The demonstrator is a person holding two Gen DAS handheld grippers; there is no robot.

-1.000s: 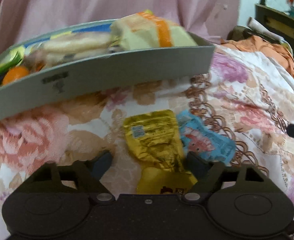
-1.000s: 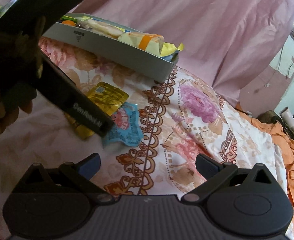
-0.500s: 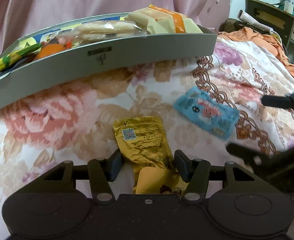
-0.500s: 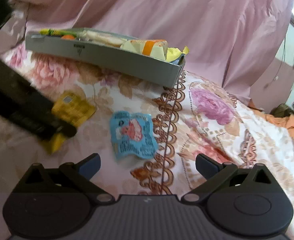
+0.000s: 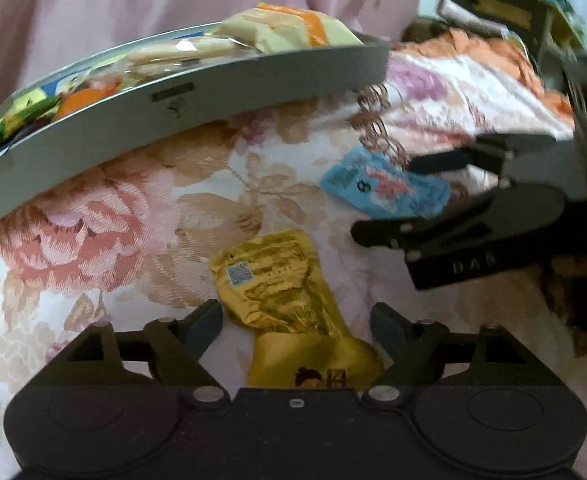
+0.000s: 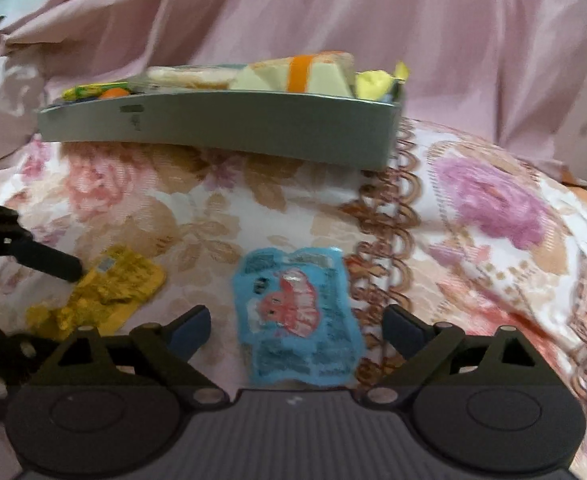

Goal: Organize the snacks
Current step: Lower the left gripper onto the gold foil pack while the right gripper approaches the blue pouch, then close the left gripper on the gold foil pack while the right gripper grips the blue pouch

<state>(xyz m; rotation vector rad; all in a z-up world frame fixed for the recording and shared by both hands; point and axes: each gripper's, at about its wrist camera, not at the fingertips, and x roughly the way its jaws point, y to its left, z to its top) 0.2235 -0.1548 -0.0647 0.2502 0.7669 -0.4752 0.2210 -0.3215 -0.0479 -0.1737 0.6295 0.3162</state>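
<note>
A crumpled gold snack packet [image 5: 271, 288] lies on the floral bedspread between the fingers of my left gripper [image 5: 299, 324]. Its jaws are opening and the pads stand clear of the packet. A blue packet with a pink cartoon [image 6: 297, 312] lies flat between the fingers of my right gripper [image 6: 297, 330]. Those jaws are closing, with a gap on both sides of the packet. The grey tray [image 6: 253, 124] behind holds several wrapped snacks. In the left wrist view the blue packet [image 5: 385, 188] sits between the right gripper's fingers [image 5: 445, 224].
Pink cloth [image 6: 333, 12] hangs behind the tray. An orange cloth [image 5: 505, 52] and dark furniture [image 5: 505, 4] are at the far right. The gold packet [image 6: 105, 292] lies a short way left of the blue one, with a left finger [image 6: 53, 264] beside it.
My left jaws narrowed against the gold packet, then spread apart again. My right gripper swung in over the blue packet, which now lies between its fingers, and its jaws have narrowed.
</note>
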